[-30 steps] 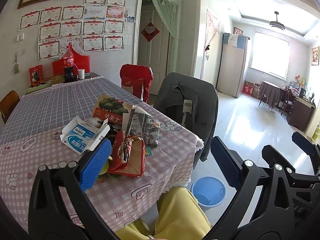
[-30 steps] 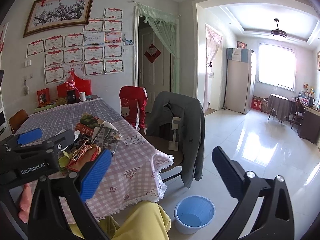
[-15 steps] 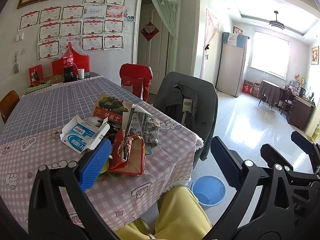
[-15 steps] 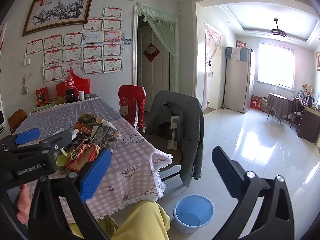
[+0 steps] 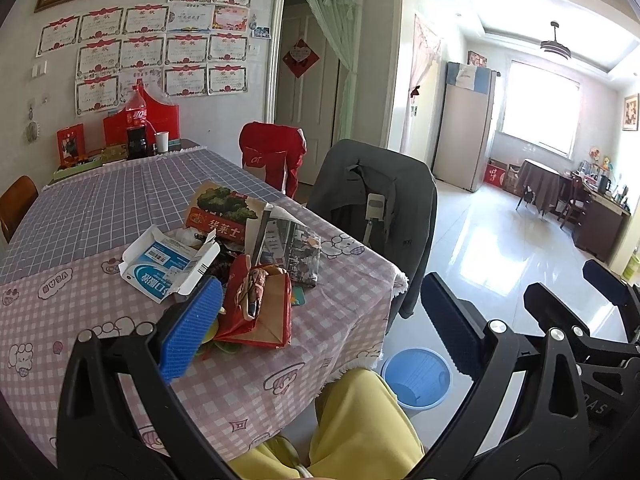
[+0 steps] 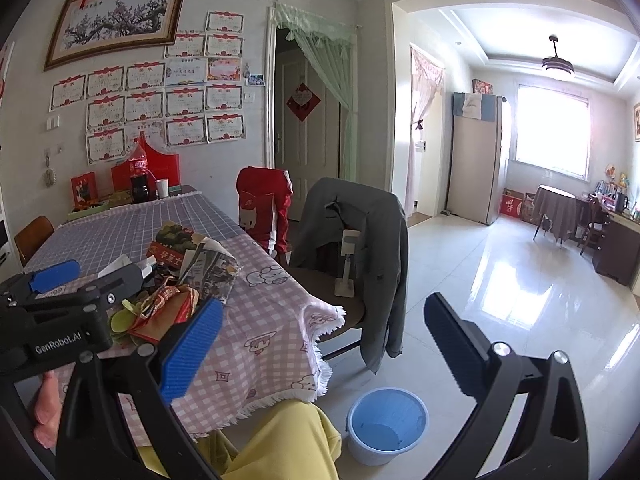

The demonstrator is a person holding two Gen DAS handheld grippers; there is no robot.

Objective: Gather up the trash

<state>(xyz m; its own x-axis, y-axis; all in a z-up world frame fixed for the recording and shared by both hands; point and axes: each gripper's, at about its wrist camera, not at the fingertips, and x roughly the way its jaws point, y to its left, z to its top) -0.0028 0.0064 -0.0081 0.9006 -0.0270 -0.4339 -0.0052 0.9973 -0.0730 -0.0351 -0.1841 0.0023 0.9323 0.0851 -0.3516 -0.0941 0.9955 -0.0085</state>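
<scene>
Trash point(image 5: 240, 272) heaped at near right corner of table point(image 5: 80, 208), close to the edge for a short drop | blue bin point(image 6: 386, 424) on floor beside that corner | left claw point(image 5: 316, 320) spread wide, empty, facing heap | right claw point(image 6: 324, 348) spread wide, empty, over bin side

Hung over a chair by the bench: a grey jacket point(image 5: 374, 196). Draped over the next chair: a red cover point(image 6: 264, 204). Stood far back: a cola bottle point(image 5: 136, 120).
</scene>
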